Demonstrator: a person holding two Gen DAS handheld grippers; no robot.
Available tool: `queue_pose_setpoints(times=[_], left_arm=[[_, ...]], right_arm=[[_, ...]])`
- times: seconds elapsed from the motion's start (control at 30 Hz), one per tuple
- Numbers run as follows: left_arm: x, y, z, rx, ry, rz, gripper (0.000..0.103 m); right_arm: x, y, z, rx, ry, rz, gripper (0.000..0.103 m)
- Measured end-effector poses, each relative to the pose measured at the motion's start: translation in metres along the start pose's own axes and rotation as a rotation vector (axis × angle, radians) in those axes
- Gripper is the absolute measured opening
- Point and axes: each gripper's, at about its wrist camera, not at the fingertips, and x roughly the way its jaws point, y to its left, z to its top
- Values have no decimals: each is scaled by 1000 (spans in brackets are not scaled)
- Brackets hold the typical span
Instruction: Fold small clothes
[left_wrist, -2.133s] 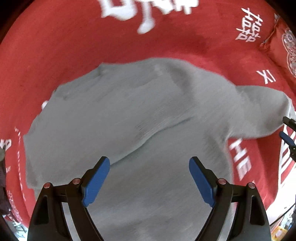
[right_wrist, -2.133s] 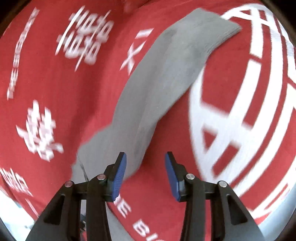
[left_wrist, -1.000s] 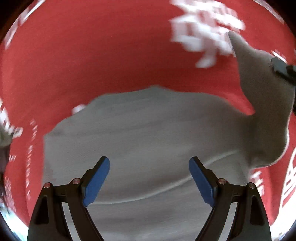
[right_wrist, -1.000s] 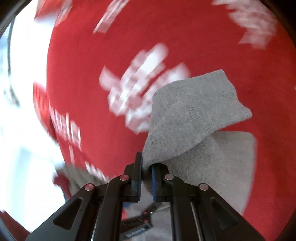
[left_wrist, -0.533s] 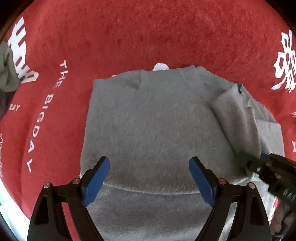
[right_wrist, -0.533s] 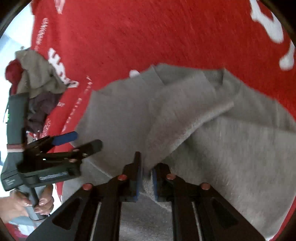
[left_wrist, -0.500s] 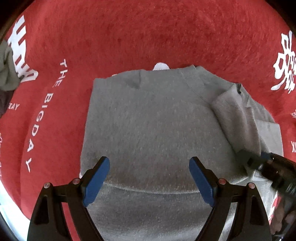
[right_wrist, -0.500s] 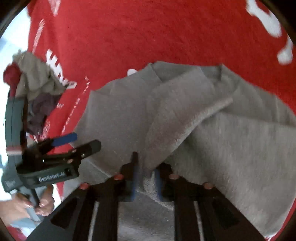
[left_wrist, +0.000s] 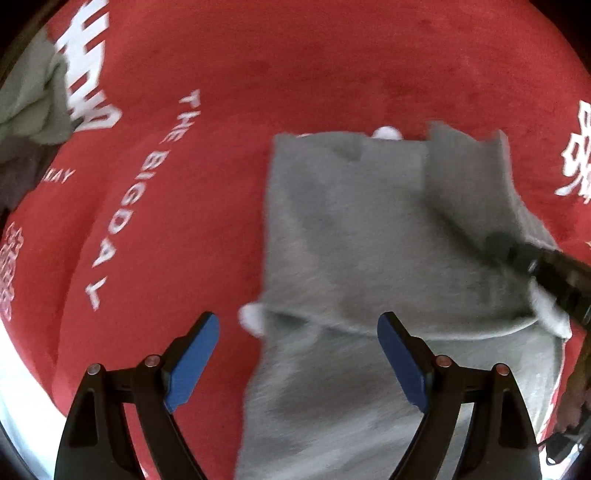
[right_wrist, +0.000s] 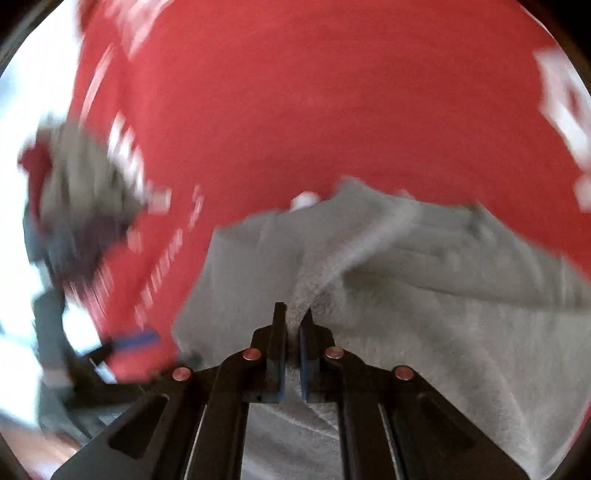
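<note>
Red printed cloth (left_wrist: 332, 92) is covering the surface; grey sweater (left_wrist: 369, 240) is lying centre-right. Right gripper (right_wrist: 291, 325) is pinching a sleeve fold (right_wrist: 332, 266), lower centre. Left gripper (left_wrist: 297, 350) is hovering wide apart, gripping nothing.

The left hand-held gripper (left_wrist: 297, 354) hangs low with its two blue-padded fingers (left_wrist: 192, 356) spread wide apart, gripping nothing. The right hand-held gripper (right_wrist: 292, 334) has its fingers (right_wrist: 279, 332) drawn nearly together, pinching a fold of grey cloth between the pads. Seen from the left wrist, the right one reaches in from the right side, dark and blurred.
</note>
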Motion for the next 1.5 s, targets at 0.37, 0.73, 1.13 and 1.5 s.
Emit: queue_pose_setpoints(times=[0.37, 0.73, 1.13, 1.5], left_arm=[[-15, -1, 11, 4, -26, -17, 89], [28, -62, 32, 77, -10, -27, 89], [50, -68, 41, 71, 18, -1, 103], [-16, -52, 18, 113, 12, 60, 93]], right_arm=[[3, 28, -33, -178, 137, -96, 58], [-133, -161, -93, 538, -61, -411, 59], [-112, -218, -120, 695, 20, -189, 20], [-137, -219, -132, 714, 51, -289, 52]])
